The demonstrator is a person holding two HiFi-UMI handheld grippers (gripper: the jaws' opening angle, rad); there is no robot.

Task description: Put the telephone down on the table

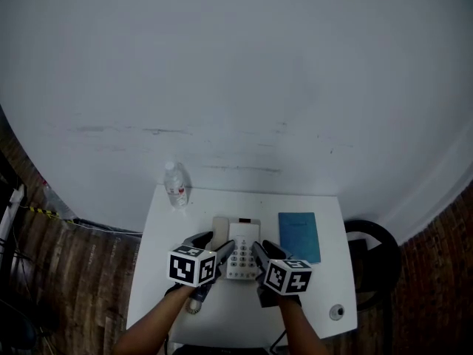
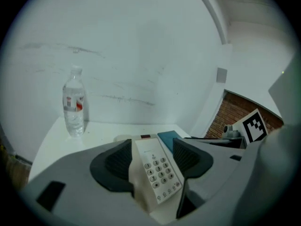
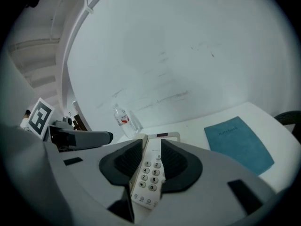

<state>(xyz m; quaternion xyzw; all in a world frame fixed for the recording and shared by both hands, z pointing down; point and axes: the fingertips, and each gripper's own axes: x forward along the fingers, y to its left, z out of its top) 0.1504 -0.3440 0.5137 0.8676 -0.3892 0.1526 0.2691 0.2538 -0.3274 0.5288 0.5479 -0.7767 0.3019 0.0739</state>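
telephone [image 1: 242, 251] is showing smooth white plastic | table [image 1: 318, 287] is looking matt white | bottle [image 1: 176, 186] is showing clear glossy plastic | notebook [image 1: 299, 235] is showing matt cover | floor [image 1: 81, 272] is showing wood planks

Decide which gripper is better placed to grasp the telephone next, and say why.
Left, probably: the left gripper has jaws wide apart, the telephone showing between them; the right gripper has jaws closer, likely too narrow to take it.

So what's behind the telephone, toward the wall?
A clear water bottle stands behind the telephone, off to its left, near the far edge of the table; beyond is the white wall. Whatever lies under the telephone itself is covered.
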